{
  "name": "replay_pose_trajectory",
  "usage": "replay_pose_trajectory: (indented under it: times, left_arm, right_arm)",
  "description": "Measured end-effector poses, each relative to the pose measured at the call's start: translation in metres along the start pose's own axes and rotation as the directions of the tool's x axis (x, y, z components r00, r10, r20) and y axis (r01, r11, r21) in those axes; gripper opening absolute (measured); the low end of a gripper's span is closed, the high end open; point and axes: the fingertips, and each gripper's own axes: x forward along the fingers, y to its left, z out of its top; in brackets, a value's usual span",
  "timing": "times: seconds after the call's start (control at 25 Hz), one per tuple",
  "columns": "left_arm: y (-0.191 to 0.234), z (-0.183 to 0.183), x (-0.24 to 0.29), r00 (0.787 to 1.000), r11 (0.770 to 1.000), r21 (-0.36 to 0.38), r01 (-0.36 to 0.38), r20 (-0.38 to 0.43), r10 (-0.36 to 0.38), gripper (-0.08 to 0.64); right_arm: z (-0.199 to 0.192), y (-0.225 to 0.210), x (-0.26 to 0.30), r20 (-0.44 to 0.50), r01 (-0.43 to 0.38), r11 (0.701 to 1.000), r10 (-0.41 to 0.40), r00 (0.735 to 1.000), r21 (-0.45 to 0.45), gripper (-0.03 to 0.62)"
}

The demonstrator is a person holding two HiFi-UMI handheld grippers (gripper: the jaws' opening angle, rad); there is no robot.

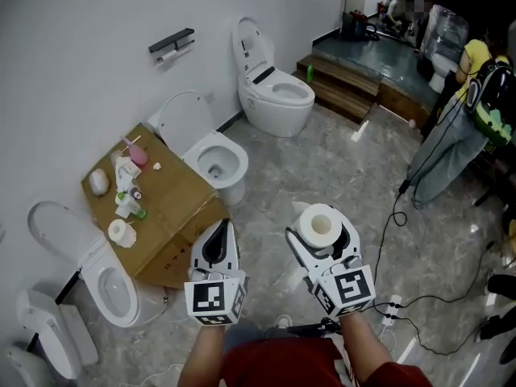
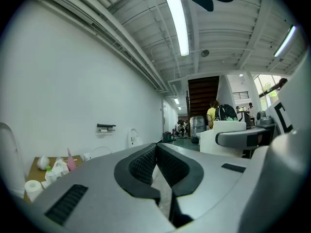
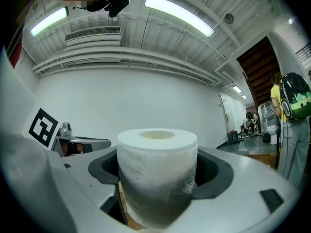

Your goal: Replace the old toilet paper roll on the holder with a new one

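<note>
My right gripper (image 1: 321, 226) is shut on a full white toilet paper roll (image 1: 318, 225), held upright with its core facing up; in the right gripper view the toilet paper roll (image 3: 157, 171) fills the space between the dark pads. My left gripper (image 1: 219, 240) is shut with nothing in it, and in the left gripper view its pads (image 2: 146, 163) meet. The black wall holder (image 1: 172, 43) is mounted high on the white wall, far ahead of both grippers, with a thin pale roll (image 1: 171, 53) on it. The wall holder (image 2: 106, 127) looks small and distant in the left gripper view.
Several white toilets stand along the wall, the nearest toilet (image 1: 211, 160) just ahead. A cardboard box (image 1: 173, 208) carries bottles, tissue and another paper roll (image 1: 122, 232). Cables and a power strip (image 1: 390, 311) lie on the floor at right. A person (image 1: 455, 127) stands at far right.
</note>
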Motion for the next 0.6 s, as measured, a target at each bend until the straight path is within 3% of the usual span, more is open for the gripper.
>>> replay_pose_trajectory:
  times: [0.24, 0.6]
  left_arm:
    - [-0.021, -0.001, 0.016, 1.000, 1.000, 0.015, -0.003, -0.002, 0.003, 0.017]
    - [-0.013, -0.005, 0.045, 0.999, 0.998, 0.043, -0.043, 0.008, 0.043, 0.015]
  right_arm:
    - [0.001, -0.022, 0.004, 0.019, -0.004, 1.000, 0.004, 1.000, 0.027, 0.407]
    - [-0.005, -0.037, 0.033, 0.004, -0.002, 1.000, 0.002, 1.000, 0.003, 0.407]
